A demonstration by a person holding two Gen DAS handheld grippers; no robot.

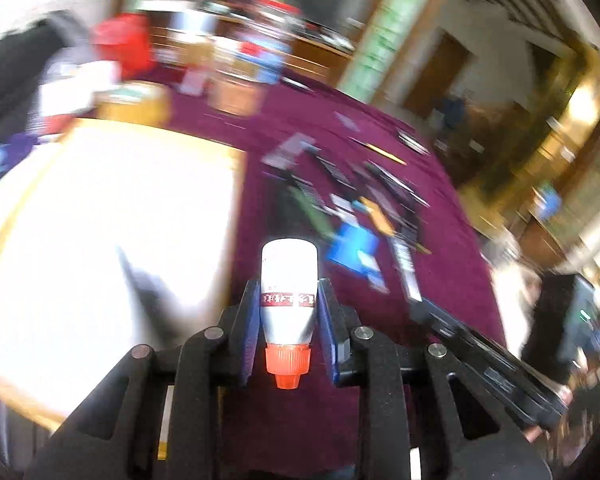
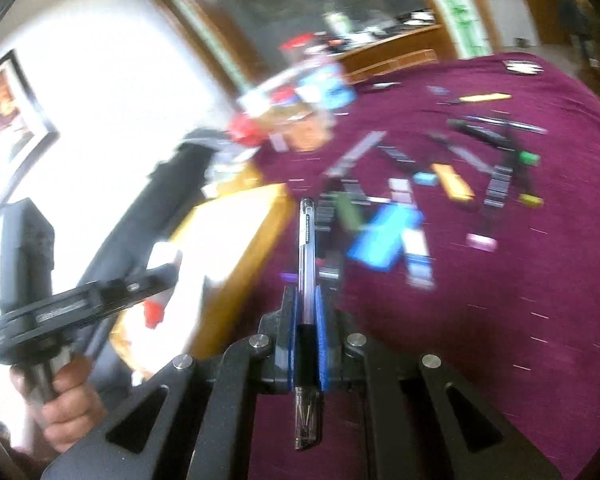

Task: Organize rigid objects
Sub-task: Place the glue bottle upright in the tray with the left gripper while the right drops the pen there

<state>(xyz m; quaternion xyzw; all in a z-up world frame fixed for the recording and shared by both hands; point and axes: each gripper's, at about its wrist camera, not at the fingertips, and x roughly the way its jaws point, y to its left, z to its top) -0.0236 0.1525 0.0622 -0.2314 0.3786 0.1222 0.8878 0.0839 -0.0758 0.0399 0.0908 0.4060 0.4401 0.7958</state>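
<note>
Risk: left claw (image 1: 288,312) clamped on slick tapered bottle (image 1: 288,296), right claw (image 2: 307,312) pinching pen (image 2: 307,248) — either slipping onto cluttered worktop (image 2: 500,320).

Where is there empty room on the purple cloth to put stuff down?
The purple cloth is bare along its near edge, below the blue card and to the right of the pen. The middle is crowded with scattered pens, cards and markers. The far left corner holds a blurred heap of containers.
</note>
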